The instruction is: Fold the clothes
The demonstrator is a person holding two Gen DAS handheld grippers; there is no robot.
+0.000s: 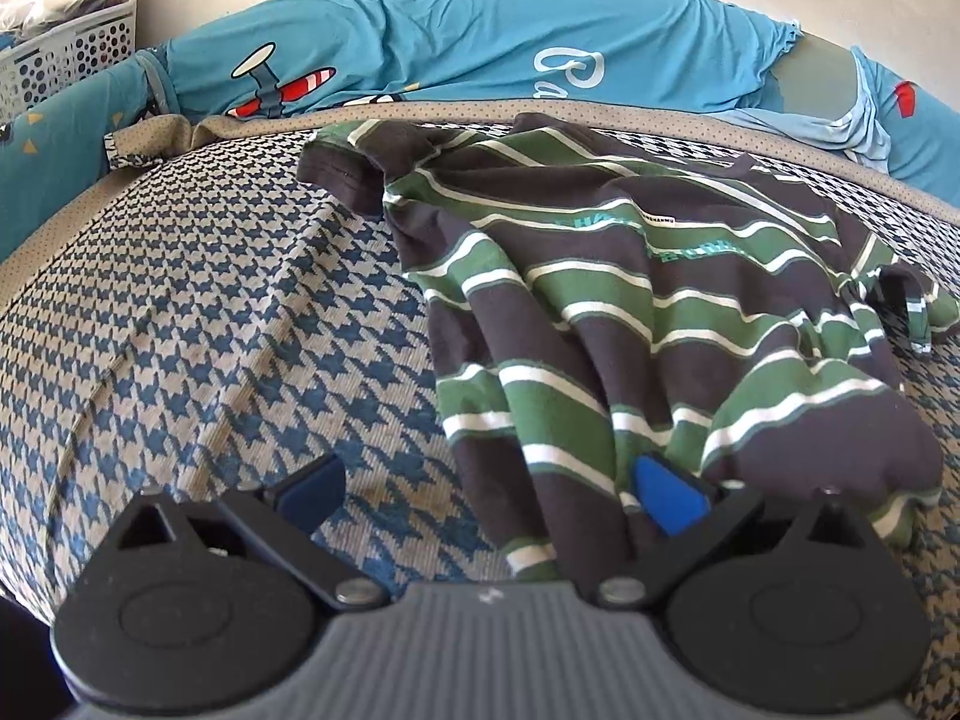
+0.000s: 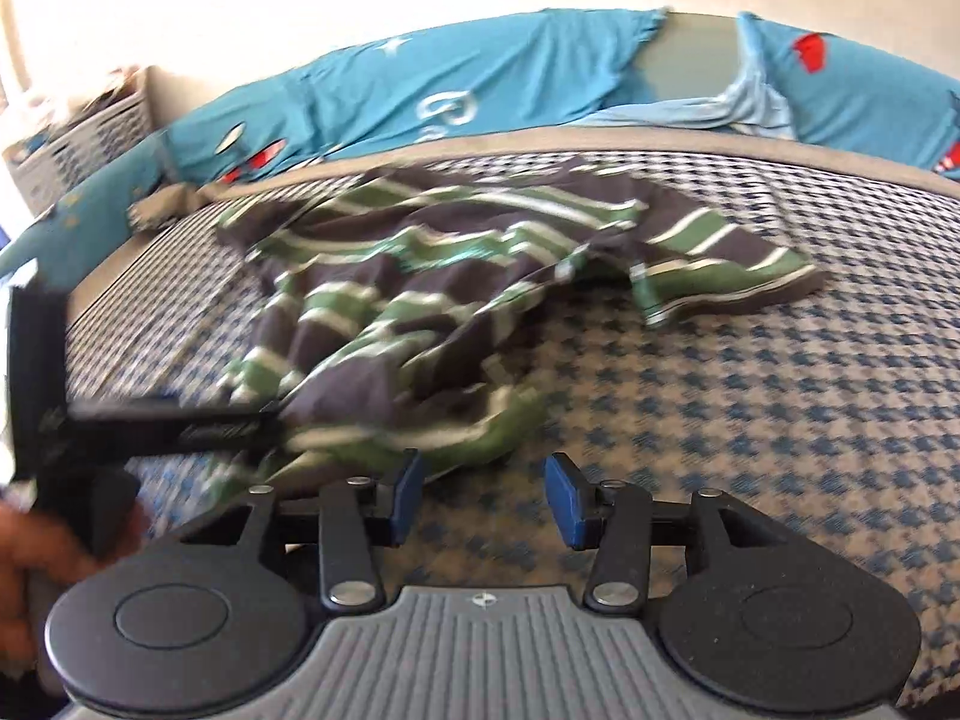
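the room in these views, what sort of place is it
Most likely a bedroom in a home. A striped shirt lies crumpled on a bed with a houndstooth cover, blue cartoon-print pillows line the wall behind it, and a white perforated basket stands in the corner.

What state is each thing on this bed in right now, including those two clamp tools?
Striped shirt: crumpled, unfolded, lying on the houndstooth cover.
Left hand-held gripper: open wide, the shirt's hem between its fingers, not pinched.
Right hand-held gripper: open, nothing between its fingers, beside the shirt's edge.
Houndstooth cover: spread flat.
Blue pillows: propped along the wall.
White basket: filled, contents unclear.
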